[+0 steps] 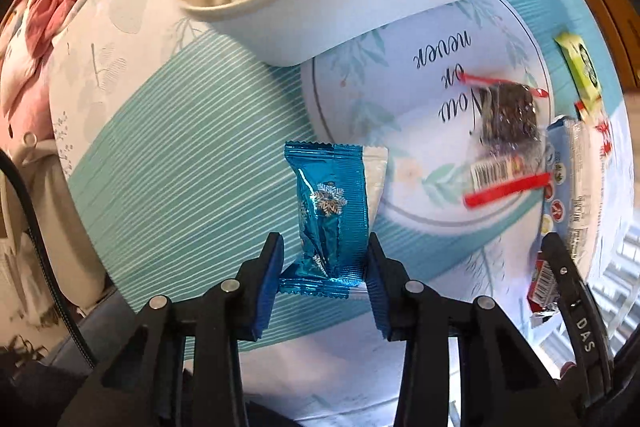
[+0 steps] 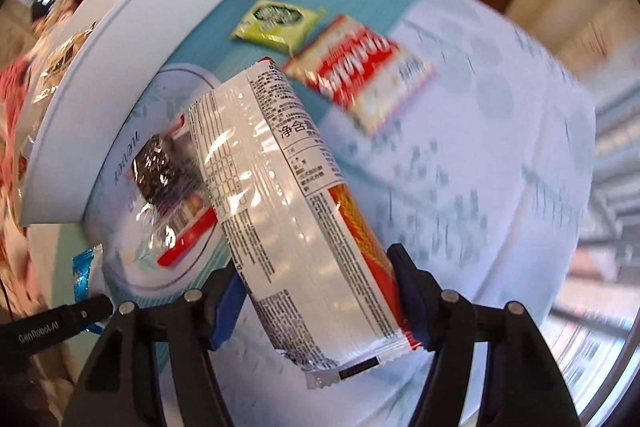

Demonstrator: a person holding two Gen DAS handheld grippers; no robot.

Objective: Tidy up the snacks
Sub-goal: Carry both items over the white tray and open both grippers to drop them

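Between the pads of the left gripper [image 1: 325, 269] sits a shiny blue snack packet [image 1: 329, 213], pinched on both sides. Ahead of it is the white bin [image 1: 360, 11] with snacks inside. Off to its right lies a clear-wrapped dark bar [image 1: 506, 131]. The right gripper [image 2: 316, 291] pinches a long white cracker pack [image 2: 280, 195]. Past it lie a green packet [image 2: 276, 21] and a red packet [image 2: 360, 71] on the tablecloth [image 2: 460, 167].
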